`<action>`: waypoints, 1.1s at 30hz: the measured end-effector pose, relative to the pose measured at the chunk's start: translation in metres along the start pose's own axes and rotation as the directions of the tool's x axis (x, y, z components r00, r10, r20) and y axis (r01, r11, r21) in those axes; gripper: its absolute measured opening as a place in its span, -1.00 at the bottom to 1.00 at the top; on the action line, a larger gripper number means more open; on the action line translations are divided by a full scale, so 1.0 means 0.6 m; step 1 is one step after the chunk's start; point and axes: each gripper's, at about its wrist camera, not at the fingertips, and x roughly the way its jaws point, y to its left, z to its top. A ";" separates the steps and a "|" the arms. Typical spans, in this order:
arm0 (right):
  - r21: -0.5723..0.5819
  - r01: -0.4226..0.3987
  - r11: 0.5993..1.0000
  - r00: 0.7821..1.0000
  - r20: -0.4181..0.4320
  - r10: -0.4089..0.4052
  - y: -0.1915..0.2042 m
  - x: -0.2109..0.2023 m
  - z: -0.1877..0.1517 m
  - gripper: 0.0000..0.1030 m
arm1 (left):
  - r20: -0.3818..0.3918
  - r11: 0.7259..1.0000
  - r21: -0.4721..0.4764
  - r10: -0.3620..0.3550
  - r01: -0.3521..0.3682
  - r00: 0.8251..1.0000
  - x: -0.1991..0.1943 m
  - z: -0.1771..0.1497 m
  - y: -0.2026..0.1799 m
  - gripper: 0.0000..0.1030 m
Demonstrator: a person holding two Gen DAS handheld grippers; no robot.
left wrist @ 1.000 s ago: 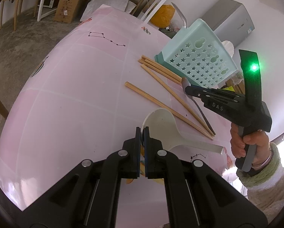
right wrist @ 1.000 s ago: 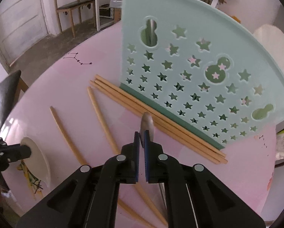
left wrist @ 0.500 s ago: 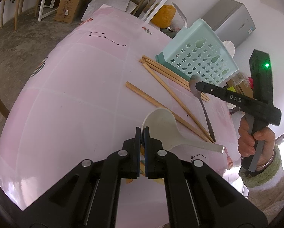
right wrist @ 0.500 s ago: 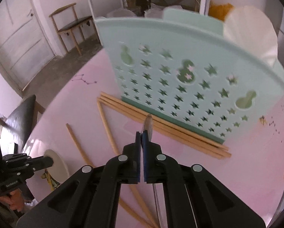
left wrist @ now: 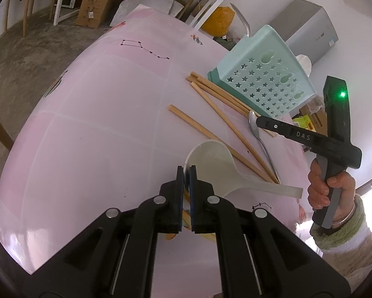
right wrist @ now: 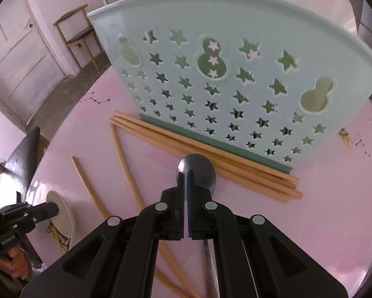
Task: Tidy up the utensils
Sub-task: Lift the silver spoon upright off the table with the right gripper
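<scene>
Two hand-held grippers at work over a pink surface; items listed near to far, each with its hazard.

- Left hand-held gripper: fingers pressed together on the rim of the white rice paddle. The paddle's handle points away to the right, its end near the printed pattern on the surface. Judged risk: a pinch on a thin smooth edge may let the paddle pivot or slide out when lifted.
- Right hand-held gripper: fingers closed with hardly a gap, at the edge of the metal spoon bowl. Whether the spoon is truly clamped or only lies under the tips cannot be told. Judged risk: an edge-on hold could twist, and the spoon could drop onto the sticks.
- Loose chopsticks: two lie apart, crossing under the spoon's handle. Judged risk: a dragged spoon would scatter them.
- Bundled chopsticks: several lie tight against the foot of the holder. Judged risk: a nudge would roll them off line.
- Mint utensil holder: star-pierced, standing at the far side of the surface. Judged risk: light plastic, likely to tip or skid if a utensil strikes its wall rather than entering from above.
</scene>
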 end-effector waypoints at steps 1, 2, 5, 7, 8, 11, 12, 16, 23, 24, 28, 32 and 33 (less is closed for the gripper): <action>-0.012 0.010 1.000 1.000 0.007 -0.010 0.003 -0.002 -0.001 -0.97 | 0.002 1.000 0.001 0.001 -0.001 1.000 -0.001 0.000 0.000 -0.94; -0.018 0.015 1.000 1.000 0.011 -0.014 0.006 -0.003 -0.001 -0.98 | 0.005 1.000 0.002 0.003 -0.003 1.000 -0.002 -0.001 -0.001 -0.94; -0.043 0.029 0.999 0.999 0.028 -0.028 0.014 -0.011 -0.003 -0.98 | 0.012 1.000 0.010 0.003 -0.003 1.000 -0.002 -0.002 -0.004 -0.95; -0.055 0.037 0.998 0.998 0.044 -0.035 0.019 -0.020 -0.005 -0.98 | 0.015 1.000 0.013 0.005 -0.005 1.000 -0.002 -0.002 -0.005 -0.95; -0.056 0.037 0.998 0.998 0.047 -0.035 0.022 -0.022 -0.006 -0.98 | 0.015 1.000 0.012 0.004 -0.005 1.000 -0.003 -0.003 -0.004 -0.95; -0.052 0.035 0.998 0.998 0.044 -0.033 0.023 -0.029 -0.010 -0.98 | 0.016 1.000 0.007 0.001 -0.001 1.000 -0.003 -0.004 -0.002 -0.95; -0.049 0.028 0.998 0.999 0.036 -0.027 0.022 -0.030 -0.011 -0.98 | 0.017 1.000 0.007 0.000 0.000 1.000 -0.002 -0.004 -0.002 -0.95; -0.045 0.000 0.999 1.000 0.004 0.000 0.008 -0.026 -0.017 -0.85 | 0.014 1.000 0.012 0.000 0.000 1.000 -0.004 -0.004 -0.002 -0.95; -0.048 0.022 0.999 0.999 -0.034 -0.023 -0.009 -0.005 -0.020 -0.24 | 0.015 1.000 0.012 0.003 -0.003 1.000 -0.003 -0.003 -0.003 -0.94; -0.042 0.021 0.999 0.999 -0.039 -0.023 -0.013 0.000 -0.018 -0.24 | 0.015 1.000 0.011 0.003 -0.003 1.000 -0.003 -0.003 -0.002 -0.94; -0.015 0.022 1.000 0.999 -0.048 -0.022 -0.022 0.019 -0.012 -0.23 | 0.012 1.000 0.012 0.002 -0.002 1.000 -0.004 -0.003 -0.002 -0.94; -0.033 0.046 0.998 0.998 -0.040 -0.047 -0.015 0.025 -0.004 -0.23 | 0.011 1.000 0.012 0.002 -0.002 1.000 -0.005 -0.004 -0.001 -0.94; -0.045 0.055 0.997 0.998 -0.037 -0.057 -0.011 0.026 -0.003 -0.24 | 0.010 1.000 0.012 0.002 -0.002 1.000 -0.005 -0.004 0.000 -0.94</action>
